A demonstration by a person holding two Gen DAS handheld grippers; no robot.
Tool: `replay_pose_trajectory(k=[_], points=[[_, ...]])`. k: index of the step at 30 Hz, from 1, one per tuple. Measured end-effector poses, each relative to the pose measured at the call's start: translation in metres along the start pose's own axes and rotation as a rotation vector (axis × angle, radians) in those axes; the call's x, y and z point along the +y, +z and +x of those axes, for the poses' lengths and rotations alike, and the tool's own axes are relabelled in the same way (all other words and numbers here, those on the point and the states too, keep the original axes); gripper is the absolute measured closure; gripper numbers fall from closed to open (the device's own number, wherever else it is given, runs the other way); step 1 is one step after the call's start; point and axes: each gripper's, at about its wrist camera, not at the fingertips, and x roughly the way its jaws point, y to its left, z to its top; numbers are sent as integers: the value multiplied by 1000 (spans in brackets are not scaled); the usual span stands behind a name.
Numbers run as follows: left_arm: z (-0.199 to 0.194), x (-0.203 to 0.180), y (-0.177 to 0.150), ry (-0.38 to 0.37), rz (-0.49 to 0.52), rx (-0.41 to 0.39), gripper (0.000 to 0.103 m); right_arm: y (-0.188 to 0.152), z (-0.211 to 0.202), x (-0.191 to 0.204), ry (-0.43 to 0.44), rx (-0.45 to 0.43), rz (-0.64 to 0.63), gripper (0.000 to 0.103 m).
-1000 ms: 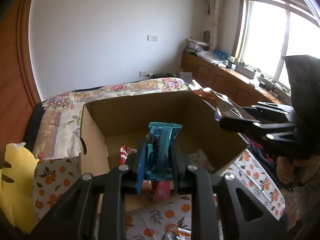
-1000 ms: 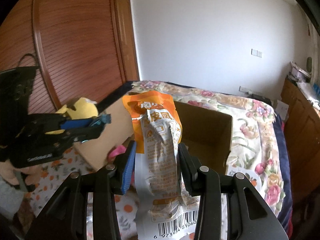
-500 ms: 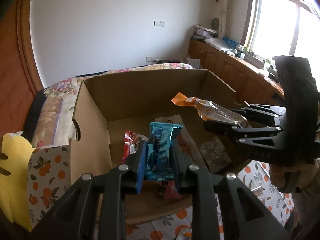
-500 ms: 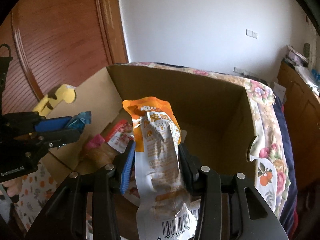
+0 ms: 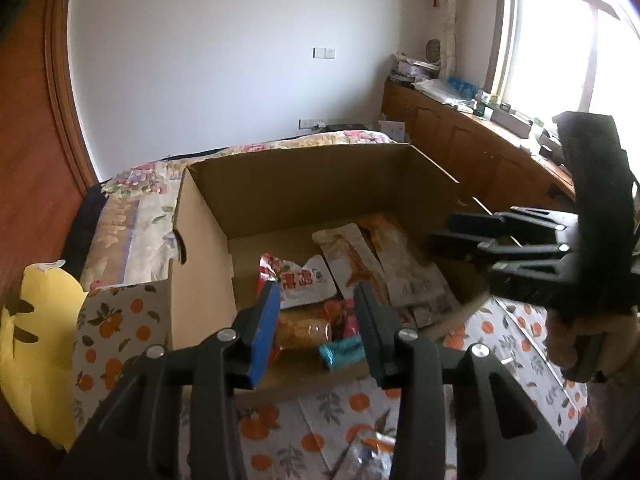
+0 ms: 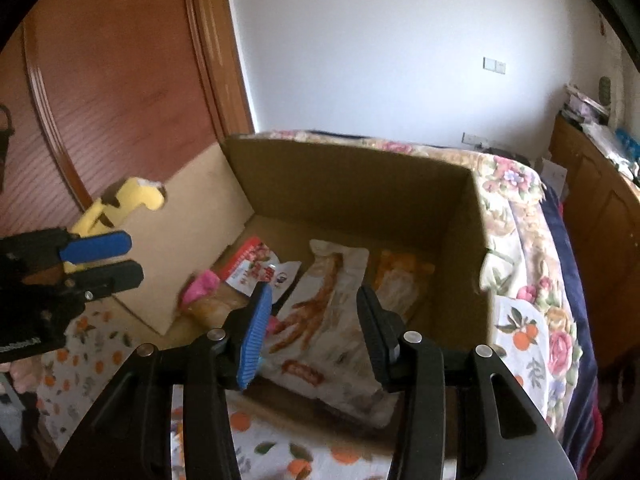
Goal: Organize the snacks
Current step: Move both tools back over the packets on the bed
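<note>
While both grippers hang over the near edge of an open cardboard box [image 5: 304,196], neither one holds anything. The left gripper [image 5: 316,320] has its jaws opening, with nothing pinched between them; past the gap, a small teal packet [image 5: 342,353] lies on the box floor at the near wall. The right gripper [image 6: 314,320] has its jaws spread and empty too, and through its gap shows a pale pouch [image 6: 320,320] printed with a chicken foot, lying flat in the box.

The box sits on a cloth with an orange-fruit print [image 5: 508,336], spread over a bed with a floral cover [image 6: 516,184]. Inside the box, from left to right, lie a red and white packet [image 5: 298,280], the pale pouch [image 5: 352,264] and an orange pouch [image 6: 400,276] beside the right wall. Nearer, by the red packet, sit a tan bag [image 5: 306,328] and something pink [image 6: 200,286], too blurred to name.

A yellow plush toy [image 5: 36,332] stands left of the box. At the very near edge, on the cloth, another wrapper [image 5: 372,446] lies outside the box, partly hidden behind the left gripper.
</note>
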Motion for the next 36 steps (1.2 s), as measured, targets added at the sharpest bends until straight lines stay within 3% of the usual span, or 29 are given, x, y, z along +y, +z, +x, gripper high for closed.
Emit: replay_pose_trajectory(k=[8,10,12,16,31,36], points=[[-38,-10,-29,-3,-1,-16,63,-32,-65,7,-1,-60,51,56],[-46,-10,-39,-6,-6,-17,63,-44,-77,11,-17,-66,45,50],[-53,-10,-50,-4,-12,-18,63,-57,-87,14,-22,-59,39,36],[-60,-8,-69,0,-29,-11,63,-83,-102,25,-57,-61,-2,36],[-53,-27,-144,-34,-51,66,63,-155,-71,18,-97,-3,37,29],[-47,-29,-161,3,-39,72,63,-167,-56,10,-88,20,66,29]])
